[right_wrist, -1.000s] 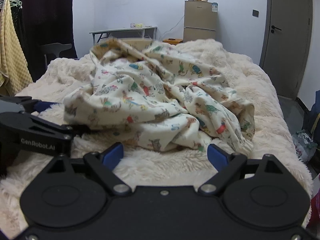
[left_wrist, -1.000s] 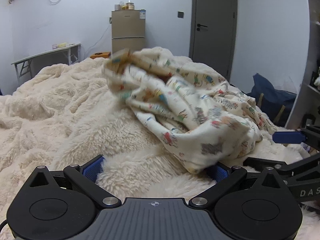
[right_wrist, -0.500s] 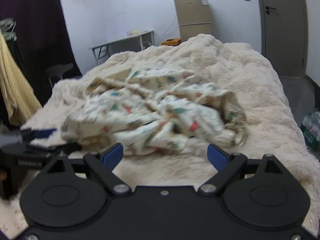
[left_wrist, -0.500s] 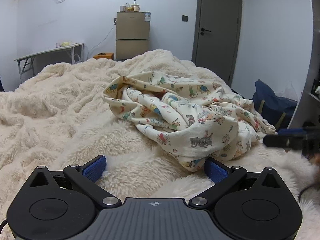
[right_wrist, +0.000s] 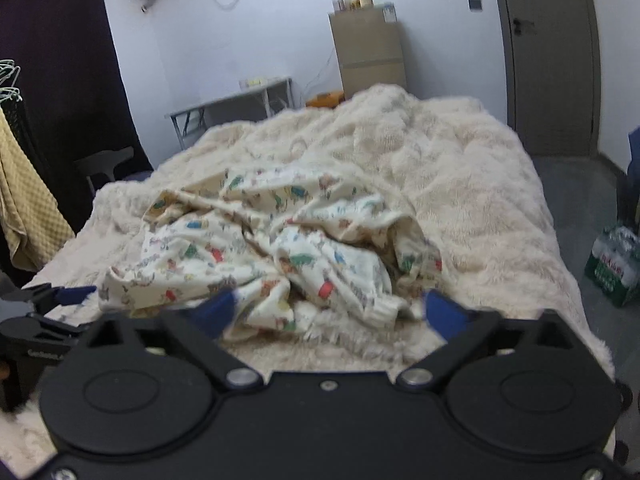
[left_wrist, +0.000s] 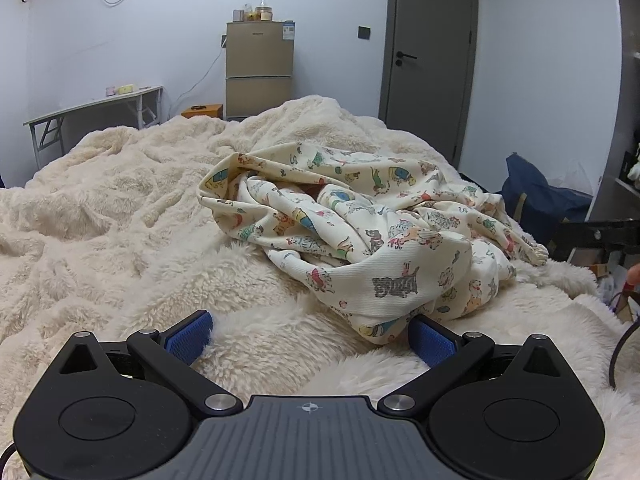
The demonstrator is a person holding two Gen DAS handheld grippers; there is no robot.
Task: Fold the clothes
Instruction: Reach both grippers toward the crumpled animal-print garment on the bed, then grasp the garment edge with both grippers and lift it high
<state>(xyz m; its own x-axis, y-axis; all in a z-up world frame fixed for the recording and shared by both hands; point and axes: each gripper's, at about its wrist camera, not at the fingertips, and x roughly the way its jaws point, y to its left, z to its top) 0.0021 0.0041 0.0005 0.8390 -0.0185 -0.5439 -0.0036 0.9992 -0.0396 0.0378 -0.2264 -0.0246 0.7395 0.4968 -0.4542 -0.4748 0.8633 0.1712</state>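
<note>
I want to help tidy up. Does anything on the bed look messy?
Yes. The printed garment lies crumpled in a heap on the fluffy blanket, not flat or folded. Nothing looks spilled or broken.

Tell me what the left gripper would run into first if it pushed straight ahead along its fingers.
The left gripper, jaws open and empty, points slightly down at the fluffy cream blanket. It would likely meet that pile first, with the near hem of the crumpled cream animal-print garment brushing its right finger; depth is unclear.

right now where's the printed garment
The printed garment lies crumpled on the fluffy cream blanket, right of centre in the left wrist view, just beyond the open left hand-held gripper. In the right wrist view it sits centre-left, ahead of the opening right hand-held gripper.
</note>
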